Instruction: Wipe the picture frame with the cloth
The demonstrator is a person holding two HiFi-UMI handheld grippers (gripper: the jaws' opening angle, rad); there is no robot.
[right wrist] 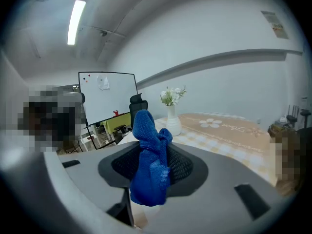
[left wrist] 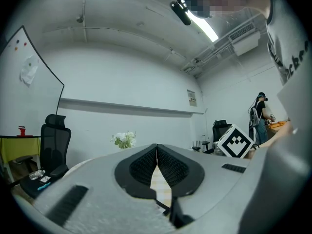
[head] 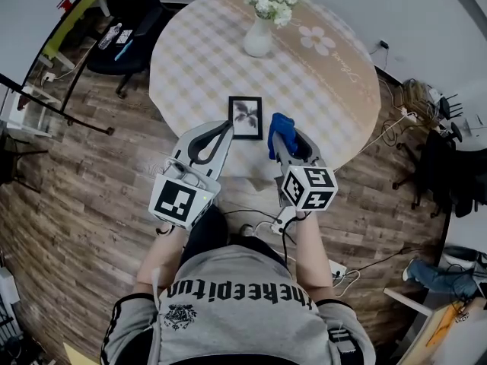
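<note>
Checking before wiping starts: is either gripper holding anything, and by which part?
The right gripper is shut on the blue cloth, pinched near its bunched middle. The left gripper is shut on nothing.

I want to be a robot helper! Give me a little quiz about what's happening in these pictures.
1. True or false: the left claw is shut with nothing in it.
2. What does the right claw hold? A) a blue cloth B) a yellow sponge C) a pen
3. Fill in the gap: the picture frame lies flat on the round ____.

Key: 1 true. 2 A. 3 table.
</note>
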